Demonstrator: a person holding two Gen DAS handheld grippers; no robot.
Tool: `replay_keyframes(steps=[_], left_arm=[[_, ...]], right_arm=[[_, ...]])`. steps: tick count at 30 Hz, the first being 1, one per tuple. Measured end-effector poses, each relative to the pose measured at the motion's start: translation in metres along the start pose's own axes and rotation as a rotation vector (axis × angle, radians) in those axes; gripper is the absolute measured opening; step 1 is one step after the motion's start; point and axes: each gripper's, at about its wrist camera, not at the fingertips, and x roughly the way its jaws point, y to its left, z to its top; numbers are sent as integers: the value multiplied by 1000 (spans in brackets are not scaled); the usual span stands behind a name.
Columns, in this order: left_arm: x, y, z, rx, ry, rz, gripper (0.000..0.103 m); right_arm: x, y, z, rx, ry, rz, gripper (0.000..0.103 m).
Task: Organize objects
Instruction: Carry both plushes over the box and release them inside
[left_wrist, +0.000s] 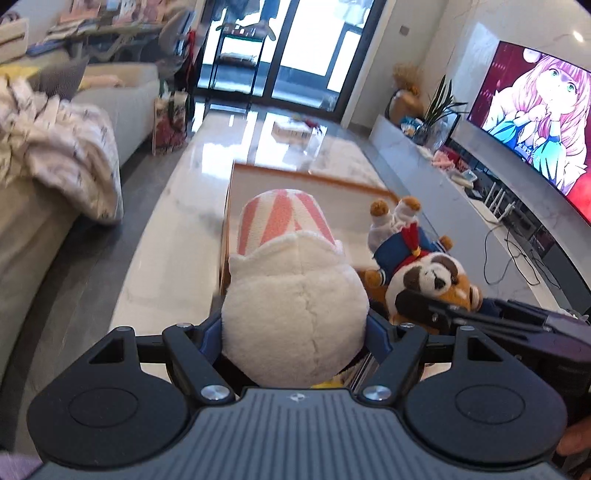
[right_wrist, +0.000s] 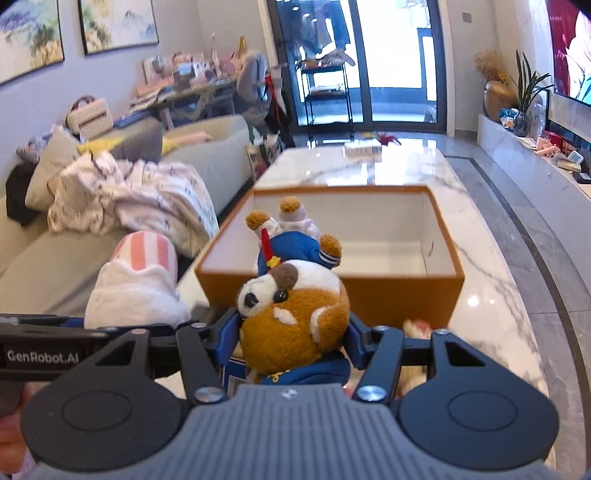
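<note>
My left gripper is shut on a white plush with a pink-striped end, held above the near left corner of an open orange box. My right gripper is shut on a brown and white plush dog in a blue sailor suit, held head-down over the near edge of the same box. The box's white inside shows nothing lying in it. The dog also shows in the left wrist view, and the white plush in the right wrist view.
The box stands on a long marble table. A small box lies at its far end. A sofa with a crumpled blanket runs along the left. A TV and low console are on the right. More items lie under my right gripper.
</note>
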Motion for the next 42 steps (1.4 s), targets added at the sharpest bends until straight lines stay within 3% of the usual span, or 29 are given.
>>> replay_keyframes(steps=[12,22,30,34,38,42], left_arm=[[42,5,71,-16,-74,-12,88],[121,14,68,17,33,79,88],[144,-12,55,223,29,154,90],[149,-28,45,338,34,206,91],[153,-40,35,439,32,241,91],[153,-42,30,459,23,219,91]], right_arm=[[43,-11,77,50,-90,10,59],[132,-45,79,103,36,14,59],[174,-74,57,244,157,75,59],[182,-78,53,259,181,39,59],[186,-77,53,264,198,63,59],[194,-67,53,239,226,53,59]])
